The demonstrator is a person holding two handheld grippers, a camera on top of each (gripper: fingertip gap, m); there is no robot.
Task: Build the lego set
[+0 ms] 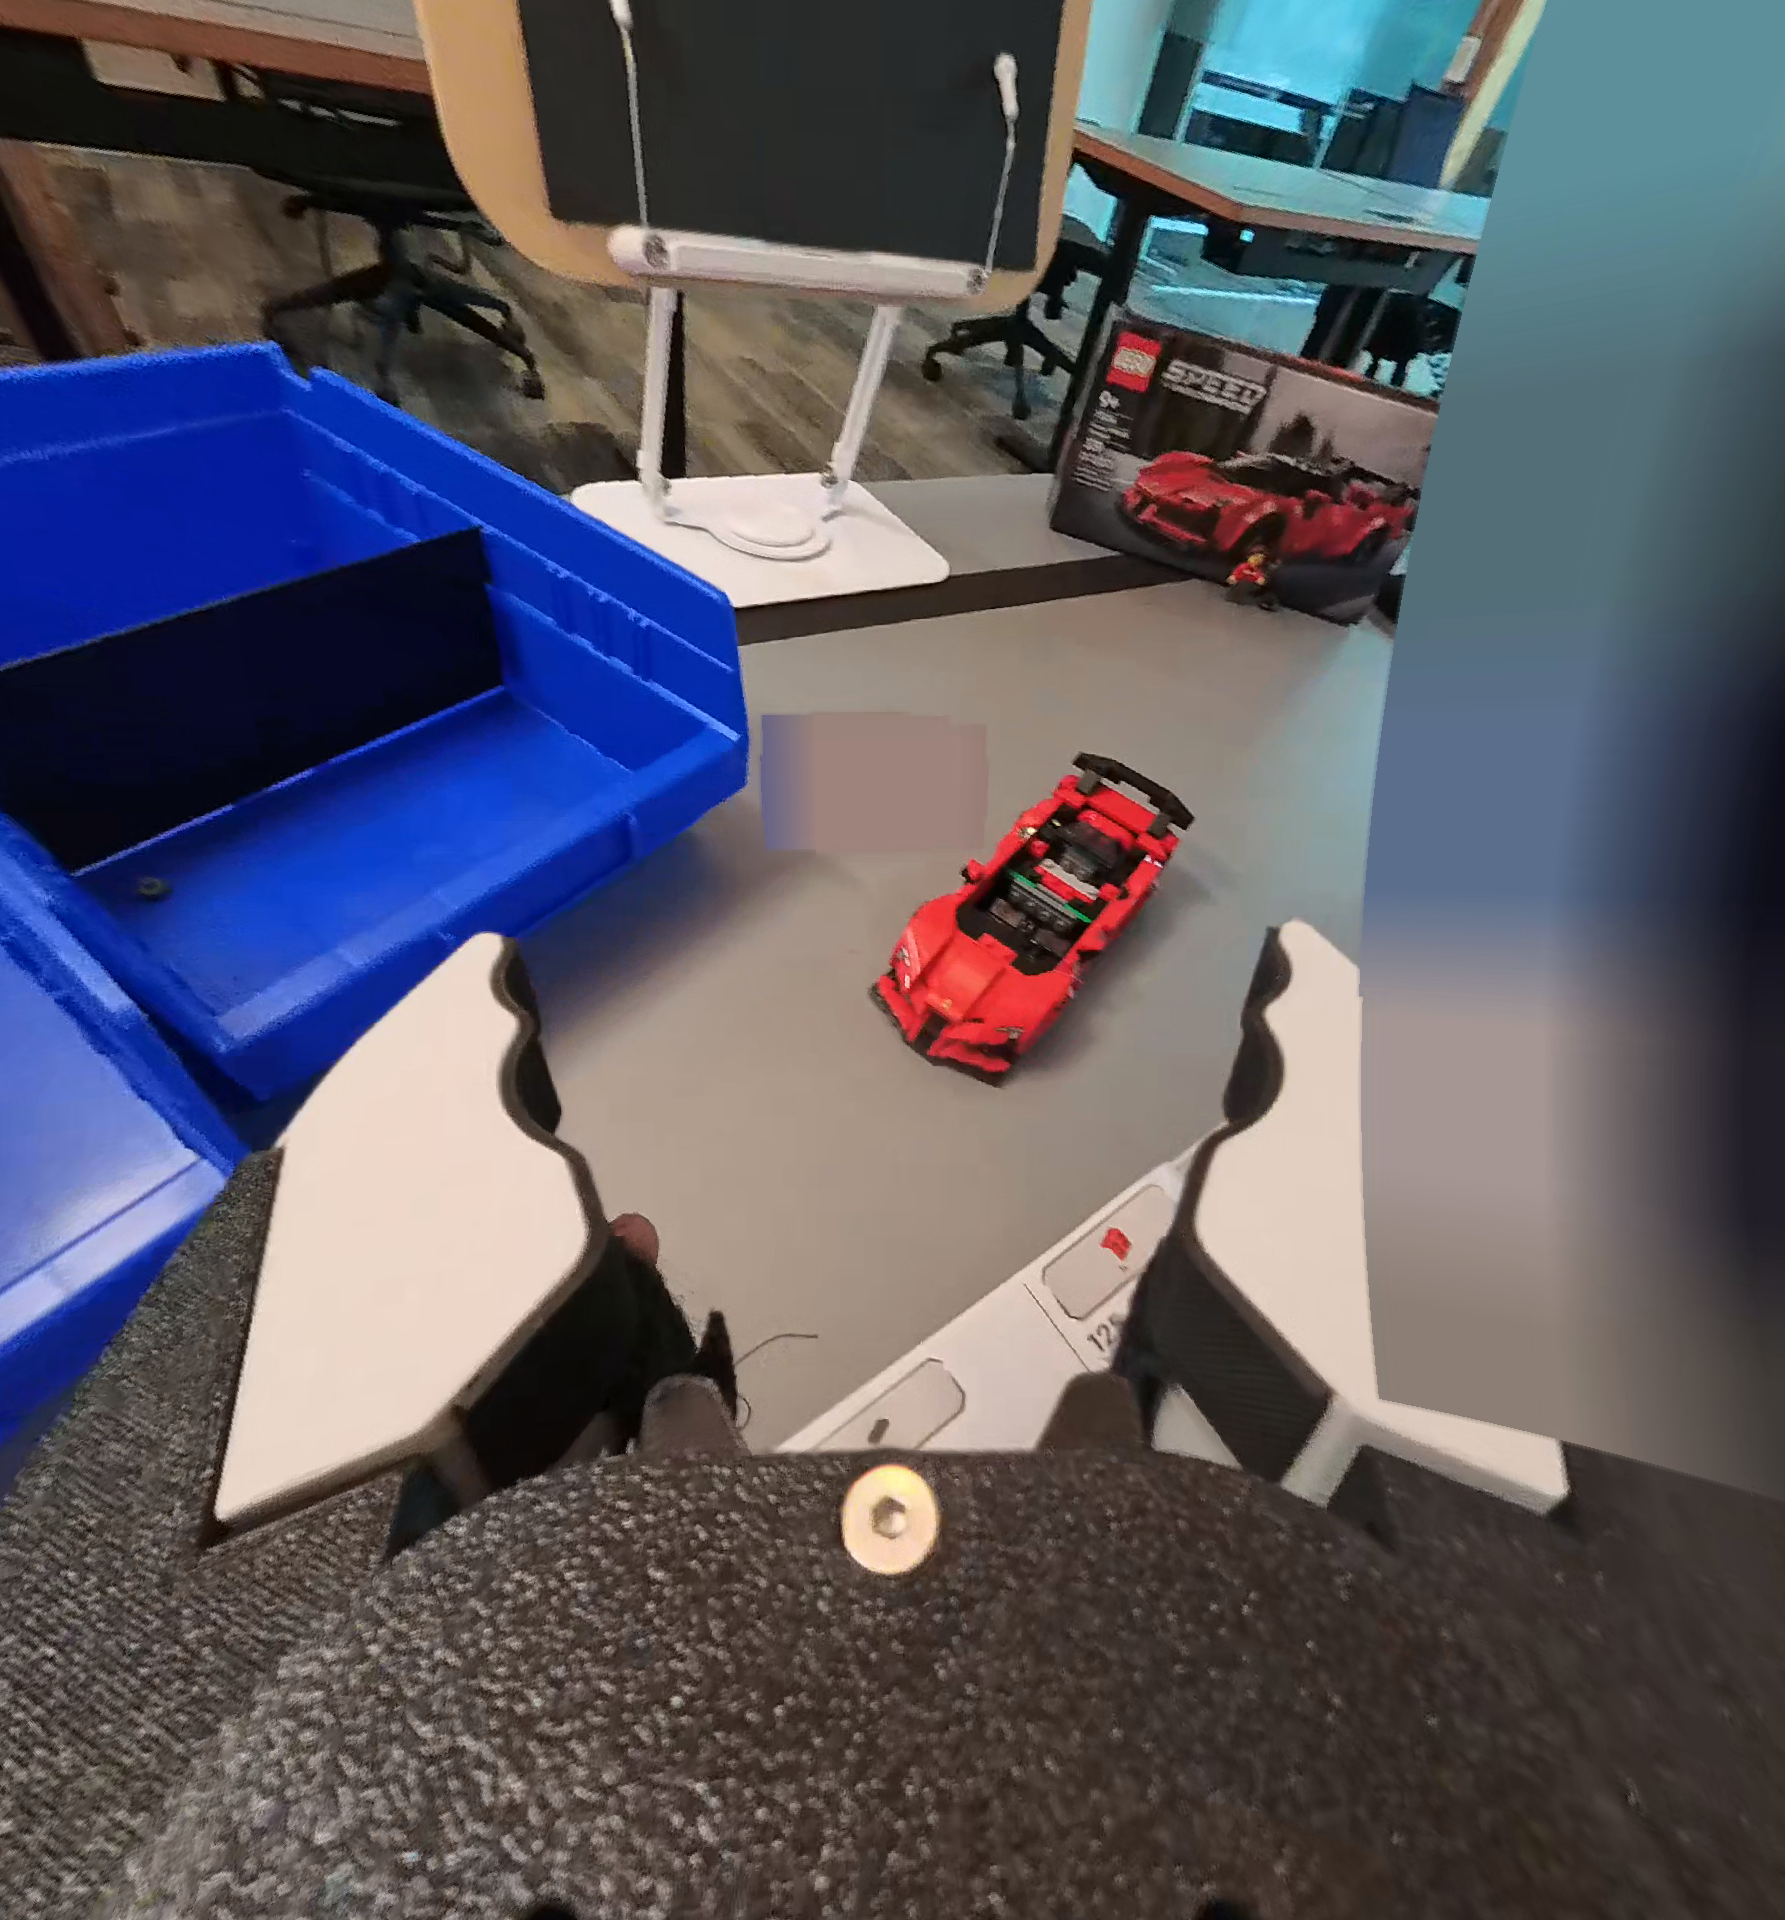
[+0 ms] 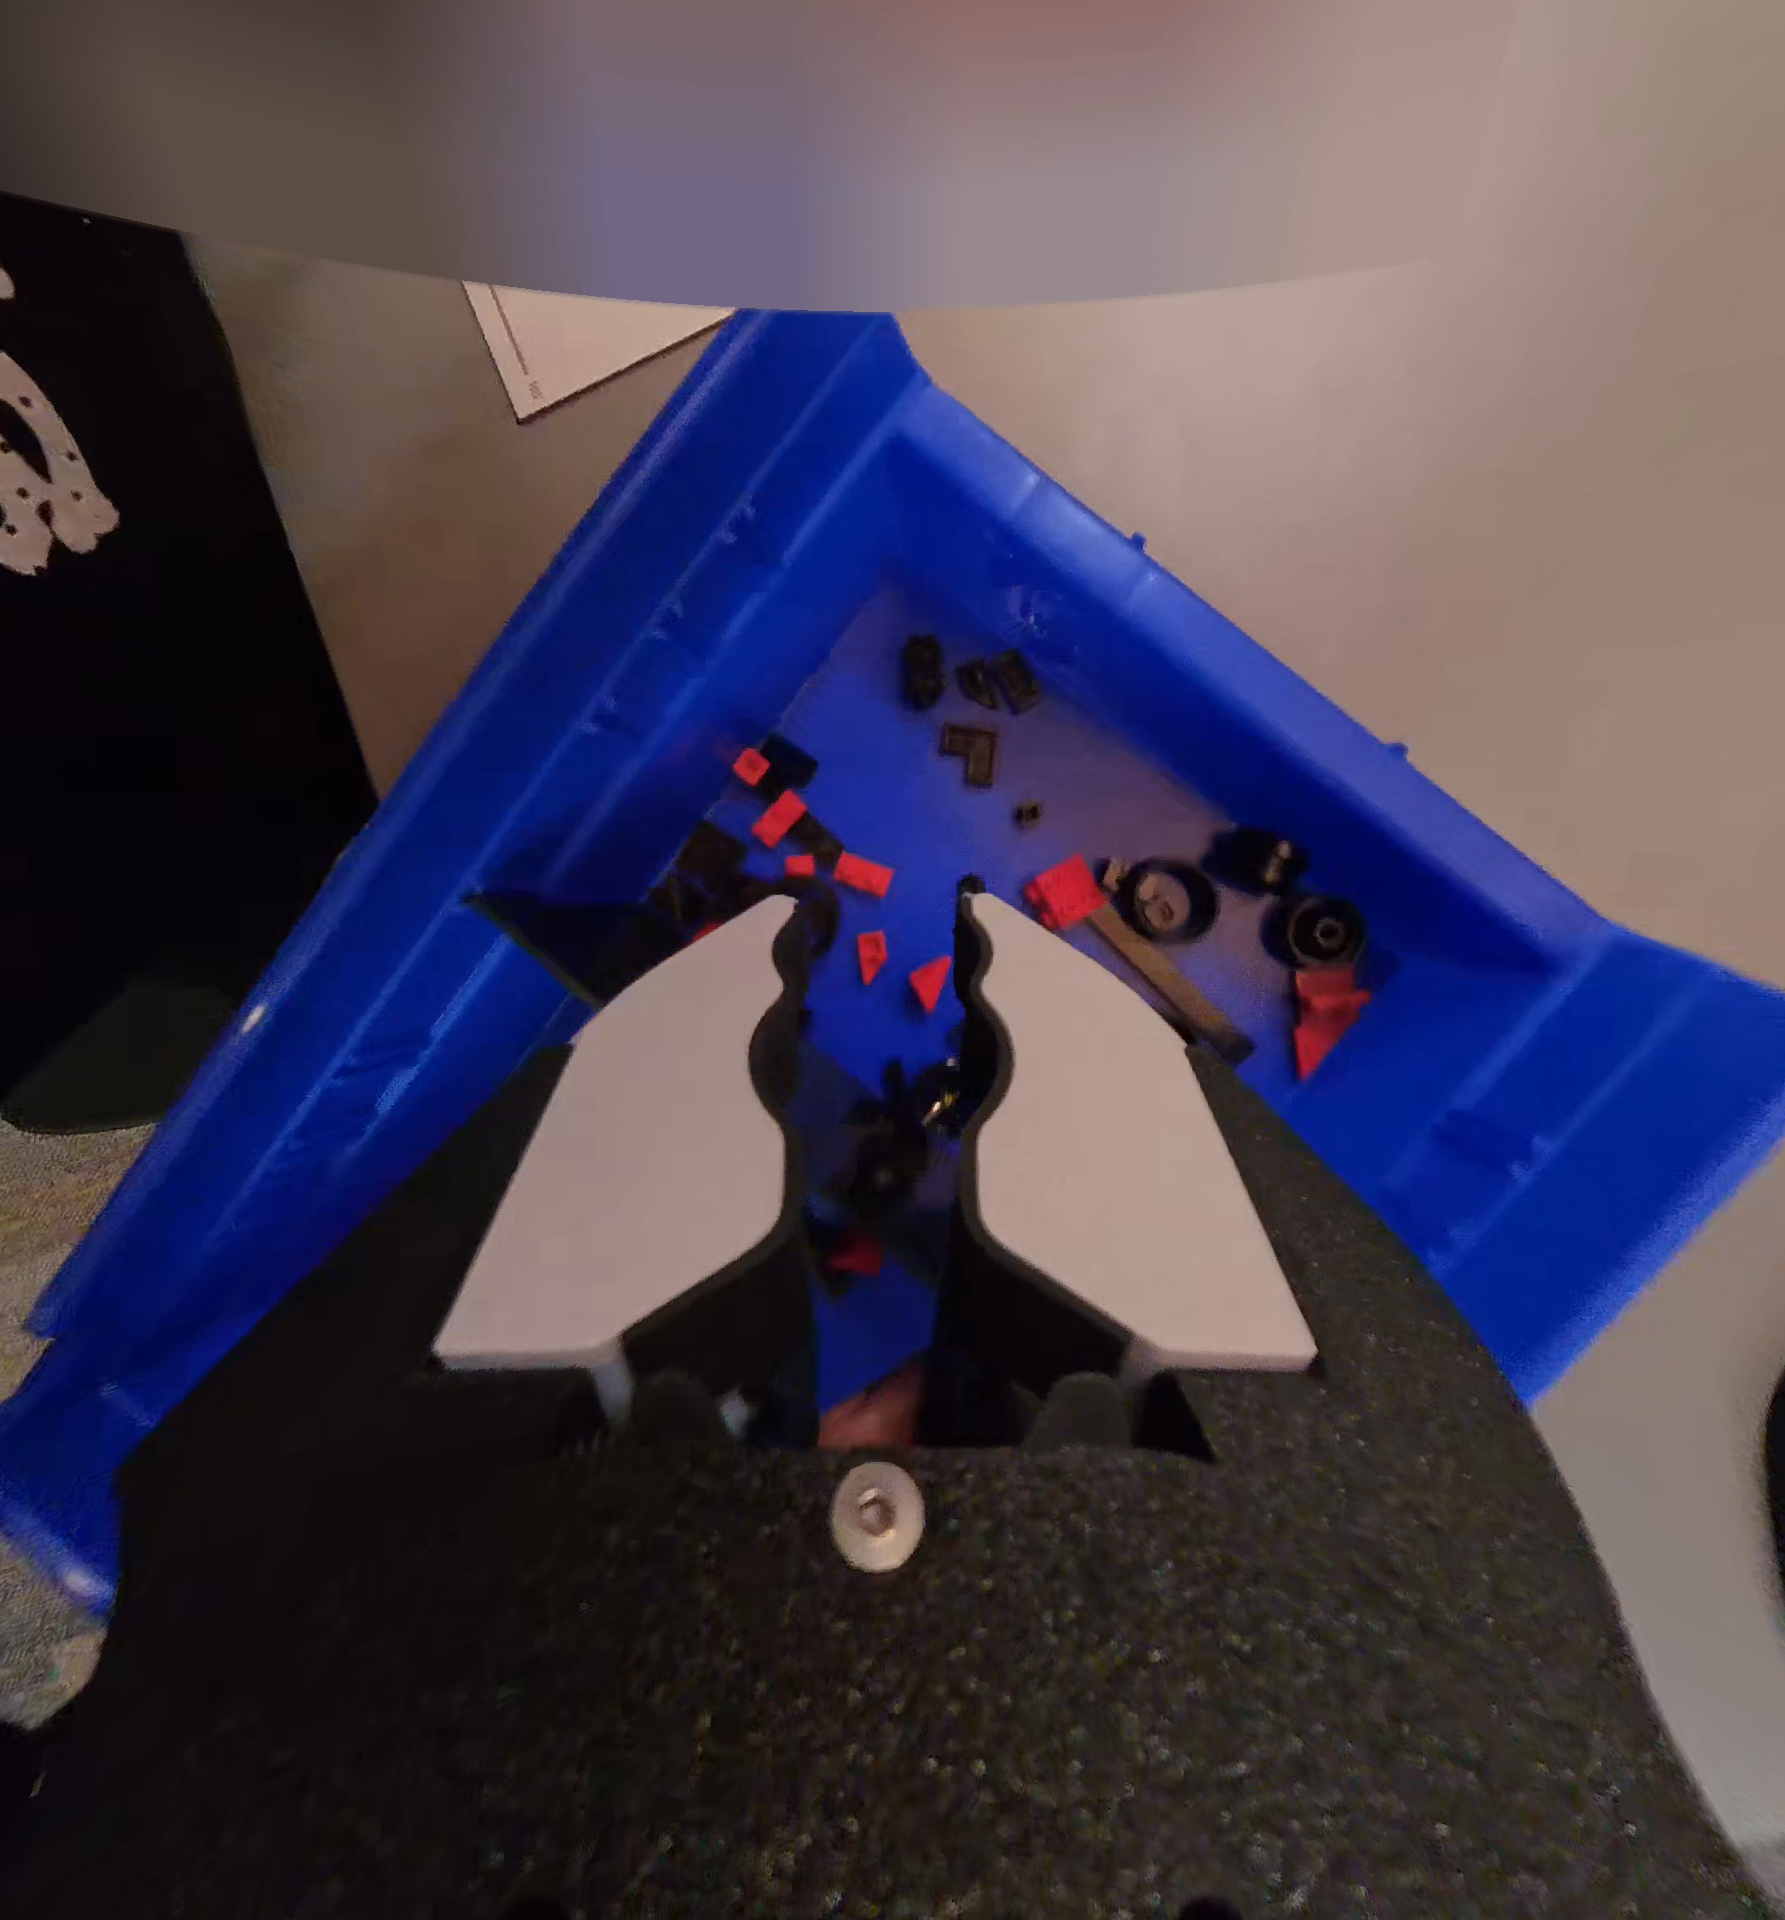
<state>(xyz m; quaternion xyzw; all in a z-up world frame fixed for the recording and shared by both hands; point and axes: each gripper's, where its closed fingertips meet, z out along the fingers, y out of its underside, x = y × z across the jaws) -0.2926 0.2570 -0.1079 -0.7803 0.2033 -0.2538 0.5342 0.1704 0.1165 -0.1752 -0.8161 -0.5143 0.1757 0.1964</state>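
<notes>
A partly built red Lego car (image 1: pixel 1033 925) stands on the grey table, ahead of my left gripper (image 1: pixel 896 935). That gripper is wide open and empty, raised above the table. In the right wrist view a blue bin (image 2: pixel 1075 540) holds loose red pieces (image 2: pixel 862 873), black pieces (image 2: pixel 971 753) and black tyres (image 2: pixel 1168 899). My right gripper (image 2: pixel 880 899) hangs over the inside of this bin with a narrow gap between its fingers and nothing clearly held. A tiny dark speck sits at the tip of its right finger (image 2: pixel 1064 1091).
A blue bin with a black divider (image 1: pixel 348 790) stands left of the car. The set's box (image 1: pixel 1252 488) and a white screen stand (image 1: pixel 763 520) are at the back. An instruction booklet (image 1: pixel 971 1371) lies near my left gripper. A white sheet (image 2: pixel 576 343) lies behind the parts bin. Spacing between my two grippers at the tips: around 50 centimetres. The right gripper is farther from the partly built red Lego car (image 1: pixel 1033 925), some 40 centimetres, than the left, some 20 centimetres.
</notes>
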